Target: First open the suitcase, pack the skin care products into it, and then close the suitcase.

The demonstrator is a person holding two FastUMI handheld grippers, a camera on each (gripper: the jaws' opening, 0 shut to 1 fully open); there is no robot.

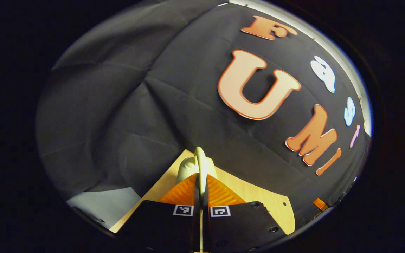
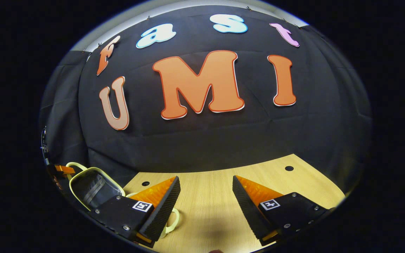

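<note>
The small suitcase has a cream rim and a dark lining. In the right gripper view its lid (image 2: pixel 93 188) stands raised at the far left, and a cream loop handle (image 2: pixel 174 219) pokes out from behind my right gripper's left finger. In the left gripper view the thin cream rim (image 1: pixel 200 158) runs up between the fingers of my left gripper (image 1: pixel 201 179), which is shut on it. A rounded cream part of the case (image 1: pixel 187 168) sits just behind. My right gripper (image 2: pixel 206 182) hangs open over bare wood, holding nothing.
A light wooden table (image 2: pixel 209 207) with small round holes (image 2: pixel 289 168) reaches to the black cloth wall. Beyond the table's left edge in the left gripper view lies a pale floor patch (image 1: pixel 107 207).
</note>
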